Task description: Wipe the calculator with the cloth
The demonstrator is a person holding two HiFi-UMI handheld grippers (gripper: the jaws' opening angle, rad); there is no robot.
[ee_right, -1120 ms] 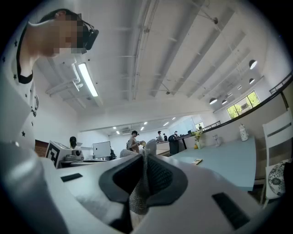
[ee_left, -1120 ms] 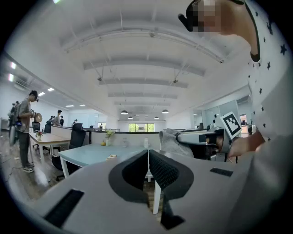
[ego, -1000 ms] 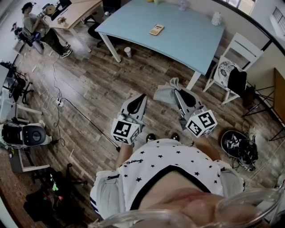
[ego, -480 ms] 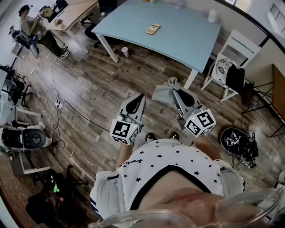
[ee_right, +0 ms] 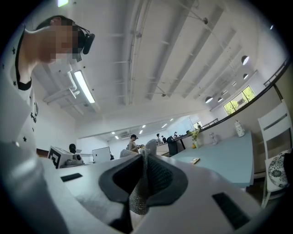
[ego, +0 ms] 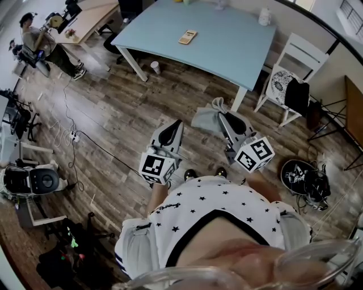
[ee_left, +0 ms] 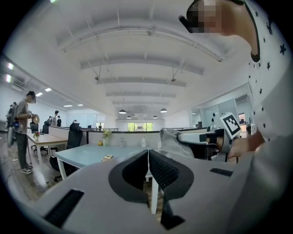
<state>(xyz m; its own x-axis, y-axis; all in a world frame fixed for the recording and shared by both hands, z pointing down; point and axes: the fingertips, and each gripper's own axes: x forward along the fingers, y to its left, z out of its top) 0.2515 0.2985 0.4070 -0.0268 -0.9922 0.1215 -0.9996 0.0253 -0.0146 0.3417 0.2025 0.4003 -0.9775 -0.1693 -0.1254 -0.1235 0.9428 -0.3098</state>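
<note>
A small tan calculator (ego: 187,37) lies on the light blue table (ego: 227,51), far from both grippers; it also shows as the calculator (ee_left: 107,157) and the calculator (ee_right: 195,161) in the gripper views. My right gripper (ego: 222,118) is shut on a grey cloth (ego: 206,118) that hangs from its jaws; the cloth (ee_right: 139,192) sits pinched between the dark pads. My left gripper (ego: 176,126) is shut and holds nothing, its jaws touching in the left gripper view (ee_left: 148,157). Both grippers hang over the wooden floor, short of the table.
A white chair (ego: 292,79) with dark clothing stands right of the table. A paper cup (ego: 154,67) sits on the floor by a table leg. A bottle (ego: 264,16) stands on the table's far side. Cables (ego: 85,141), bags (ego: 303,181) and a seated person (ego: 39,42) surround the floor.
The view has shifted a little: the table and calculator sit slightly further left and higher in the head view. Both grippers keep their pose, the cloth still held.
</note>
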